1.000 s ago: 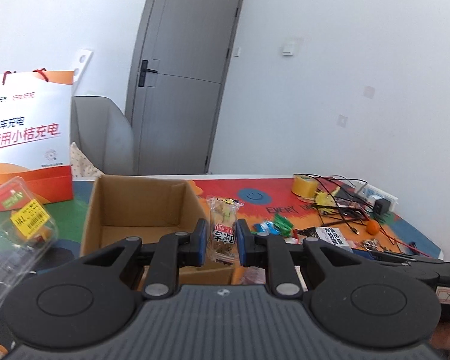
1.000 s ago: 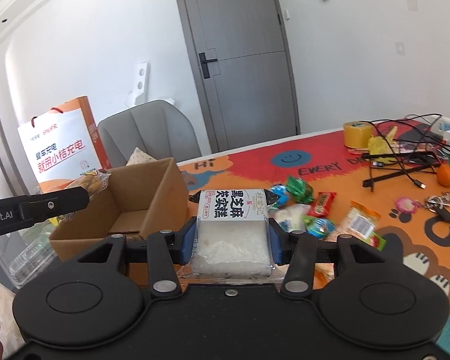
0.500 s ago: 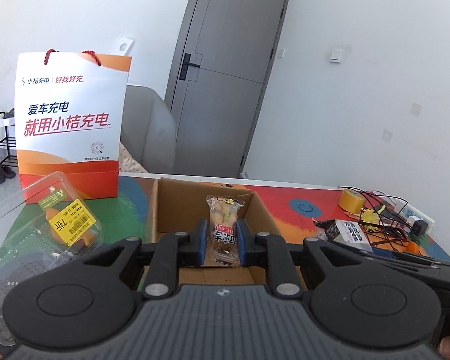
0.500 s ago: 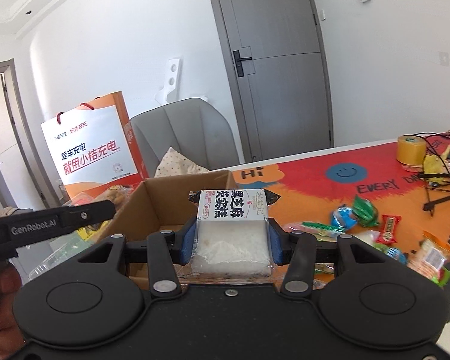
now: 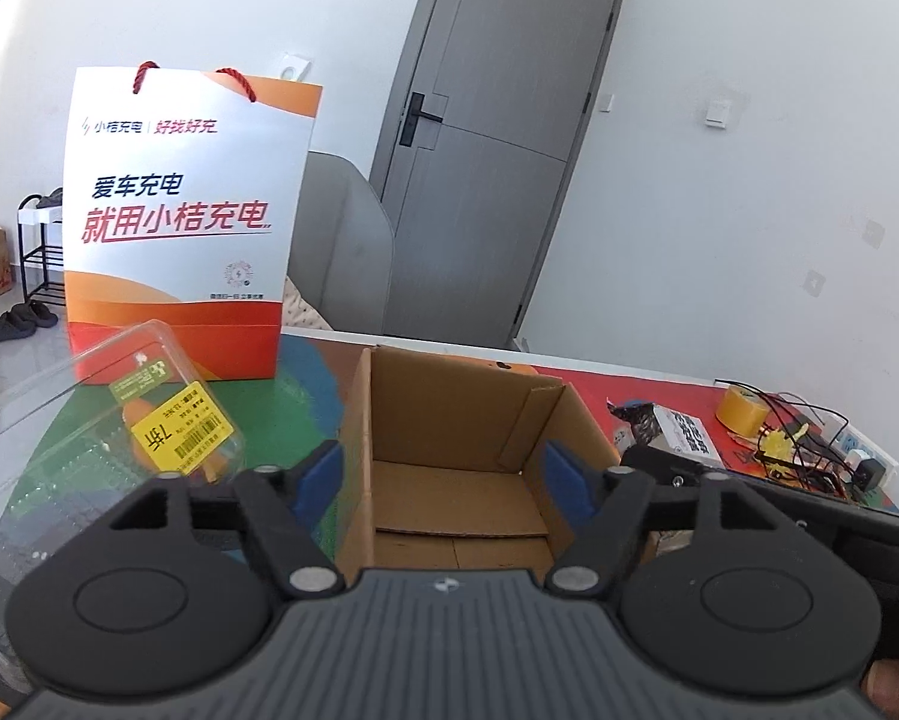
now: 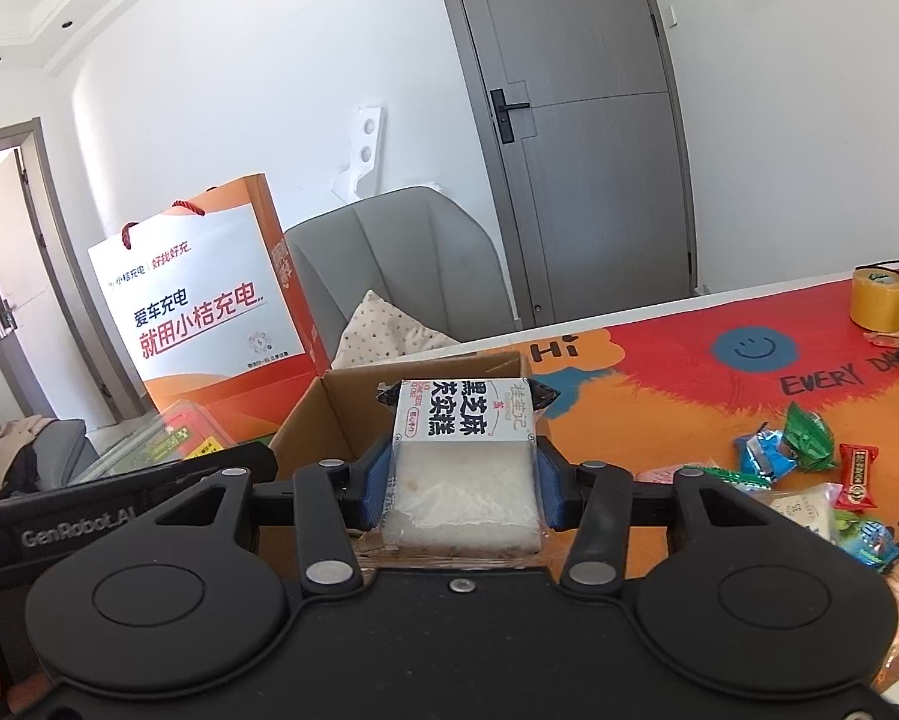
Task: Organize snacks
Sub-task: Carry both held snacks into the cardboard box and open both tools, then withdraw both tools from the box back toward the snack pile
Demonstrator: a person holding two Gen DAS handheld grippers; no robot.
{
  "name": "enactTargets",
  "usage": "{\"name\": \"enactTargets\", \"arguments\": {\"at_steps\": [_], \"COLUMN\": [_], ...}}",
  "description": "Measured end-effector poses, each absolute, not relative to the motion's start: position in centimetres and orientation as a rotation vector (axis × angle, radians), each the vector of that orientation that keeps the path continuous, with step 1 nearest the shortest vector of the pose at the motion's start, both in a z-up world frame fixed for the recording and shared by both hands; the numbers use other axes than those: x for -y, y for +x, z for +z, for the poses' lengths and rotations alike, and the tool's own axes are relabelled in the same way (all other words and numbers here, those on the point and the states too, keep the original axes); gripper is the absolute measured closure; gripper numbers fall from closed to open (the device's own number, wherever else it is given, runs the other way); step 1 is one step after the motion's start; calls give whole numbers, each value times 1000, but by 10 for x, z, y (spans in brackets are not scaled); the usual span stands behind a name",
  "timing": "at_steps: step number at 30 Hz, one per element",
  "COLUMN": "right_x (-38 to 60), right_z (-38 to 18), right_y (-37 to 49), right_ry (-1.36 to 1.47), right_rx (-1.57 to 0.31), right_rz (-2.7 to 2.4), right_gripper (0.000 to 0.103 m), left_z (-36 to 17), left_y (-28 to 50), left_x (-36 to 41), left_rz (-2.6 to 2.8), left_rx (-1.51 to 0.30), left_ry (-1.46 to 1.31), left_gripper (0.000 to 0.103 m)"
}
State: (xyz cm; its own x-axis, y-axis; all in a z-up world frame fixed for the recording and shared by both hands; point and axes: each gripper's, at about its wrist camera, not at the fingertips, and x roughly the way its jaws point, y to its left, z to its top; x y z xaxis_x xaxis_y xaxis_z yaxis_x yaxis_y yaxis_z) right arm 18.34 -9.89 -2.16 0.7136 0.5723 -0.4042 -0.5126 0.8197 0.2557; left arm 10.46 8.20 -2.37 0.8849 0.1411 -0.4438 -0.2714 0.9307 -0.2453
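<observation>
An open cardboard box stands on the colourful mat, right under my left gripper. That gripper's jaws are opening wide, with nothing between the blue pads. No snack packet shows on the visible part of the box floor. My right gripper is shut on a white rice-cake packet with black lettering, held just over the box's near right corner. The same packet appears at the right in the left wrist view. Several loose wrapped snacks lie on the mat to the right.
An orange-and-white paper bag stands behind the box on the left. A clear plastic clamshell with a yellow label lies at the front left. A yellow tape roll and tangled cables sit far right. A grey chair is beyond the table.
My left gripper's jaws have sprung apart and the small snack packet they held is gone from view. Both grippers have shifted over the cardboard box; the right keeps its packet.
</observation>
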Motion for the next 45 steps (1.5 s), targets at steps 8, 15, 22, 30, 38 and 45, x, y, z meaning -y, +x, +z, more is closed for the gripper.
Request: {"name": "enactTargets", "arguments": {"at_steps": [8,15,22,30,38,45], "right_x": [112,147,173,209,251,276], "right_z": [-18,-20,-30,-38,-43,-46], "right_y": [186,183,179,171,160,153], "right_ry": [147,201,206,224,236,245], "right_rx": [-483,-485,-507,-528,-545,-539], "right_rz": [565,490,433,389,324,288], "right_gripper": [24,11,10,6,5,4], "left_z": [-30,-30,-31,-28,-32,-33], "left_y": [103,102,100,99,102,103], "left_x": [-85,-80,-64,-38,-6,15], "left_rz": [252,236,194,155,91,62], "left_rx": [-454,-460,-462,-476,-506,-511], "left_ry": [-341,-326,-317,-278,-241,-231], "left_gripper": [9,8,8,7,7,7]}}
